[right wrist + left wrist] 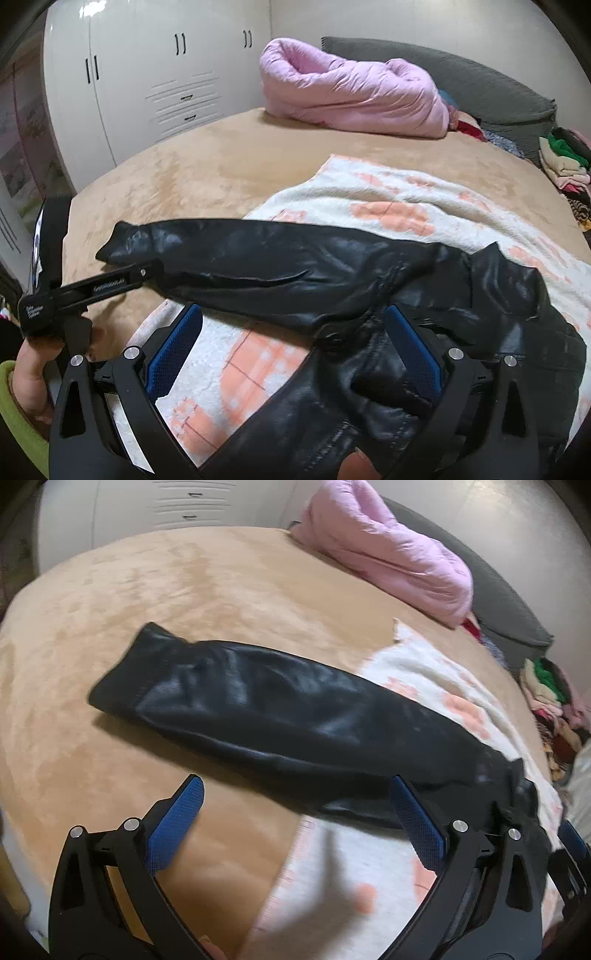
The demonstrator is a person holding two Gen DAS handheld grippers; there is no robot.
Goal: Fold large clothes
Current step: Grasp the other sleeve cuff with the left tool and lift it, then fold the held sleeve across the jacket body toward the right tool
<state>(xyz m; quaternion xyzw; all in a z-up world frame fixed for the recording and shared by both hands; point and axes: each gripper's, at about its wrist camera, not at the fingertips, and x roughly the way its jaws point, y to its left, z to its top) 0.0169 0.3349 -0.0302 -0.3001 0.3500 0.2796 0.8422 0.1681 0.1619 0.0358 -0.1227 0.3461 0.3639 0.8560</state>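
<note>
A black leather jacket (424,295) lies on a white and peach blanket (388,206) on the bed. Its sleeve (258,701) stretches out to the left onto the tan bed cover (166,590), cuff at the far end. My left gripper (297,790) is open, hovering just short of the sleeve with nothing between its fingers. From the right wrist view the left gripper (153,271) shows side-on beside the sleeve near the cuff, held by a hand (26,369). My right gripper (293,317) is open over the jacket's body where the sleeve joins it.
A rolled pink duvet (351,92) lies at the head of the bed against a grey headboard (480,81). A pile of mixed clothes (565,162) sits at the right edge. White wardrobe doors (147,74) stand beyond the bed's left side.
</note>
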